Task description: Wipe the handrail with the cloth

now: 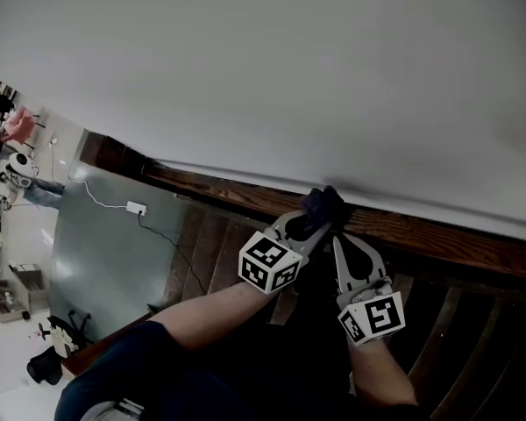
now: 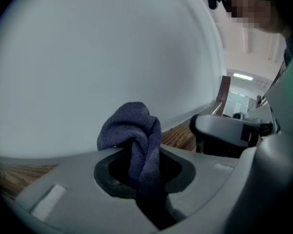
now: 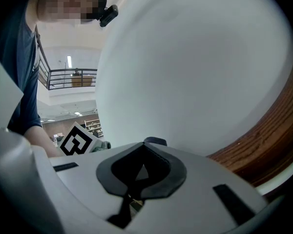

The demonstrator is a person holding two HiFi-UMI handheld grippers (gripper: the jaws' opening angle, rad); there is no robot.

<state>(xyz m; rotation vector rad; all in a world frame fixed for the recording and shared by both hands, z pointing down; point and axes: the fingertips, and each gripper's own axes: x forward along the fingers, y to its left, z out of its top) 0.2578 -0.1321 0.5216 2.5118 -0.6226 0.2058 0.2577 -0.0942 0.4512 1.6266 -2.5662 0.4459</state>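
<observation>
The dark wooden handrail (image 1: 430,232) runs along the white wall from upper left to right. A dark blue cloth (image 1: 322,203) is bunched on top of it. My left gripper (image 1: 318,221) is shut on the cloth (image 2: 136,133), which bulges out past the jaws against the wall, with the rail (image 2: 178,136) just behind. My right gripper (image 1: 337,239) sits close beside it on the right, jaws shut with nothing between them. In the right gripper view (image 3: 144,145), the rail (image 3: 271,130) curves past at right and a bit of cloth (image 3: 155,141) peeks over the jaw tip.
The white wall (image 1: 333,77) fills the space above the rail. Wooden stair treads (image 1: 202,253) drop away below left, with balusters (image 1: 447,323) at lower right. A white power strip (image 1: 136,207) with a cable lies on the grey floor beneath.
</observation>
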